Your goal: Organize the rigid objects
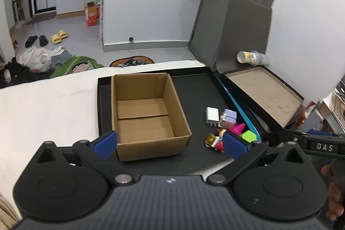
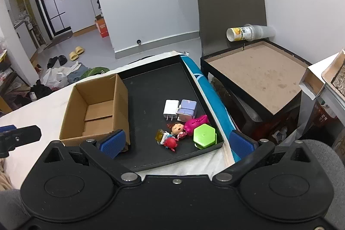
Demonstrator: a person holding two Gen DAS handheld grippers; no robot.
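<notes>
An empty cardboard box (image 1: 148,113) (image 2: 94,109) stands on the left part of a black tray (image 1: 194,87) (image 2: 155,81). Small items lie in the tray's near right corner: a white charger (image 2: 170,109) (image 1: 211,115), a lilac cube (image 2: 188,109) (image 1: 229,117), a magenta toy (image 2: 196,122) (image 1: 236,128), a green hexagonal case (image 2: 204,135) (image 1: 249,135), a small doll (image 2: 177,128) and a red figure (image 2: 170,143). My left gripper (image 1: 170,146) hovers open before the box. My right gripper (image 2: 176,143) is open above the toys, holding nothing.
The tray rests on a white cloth-covered surface (image 1: 47,105). A black side table (image 2: 258,72) with a tipped paper-cup stack (image 2: 248,32) and a grey chair back (image 2: 228,5) stands to the right. Bags and slippers (image 1: 58,36) litter the floor beyond.
</notes>
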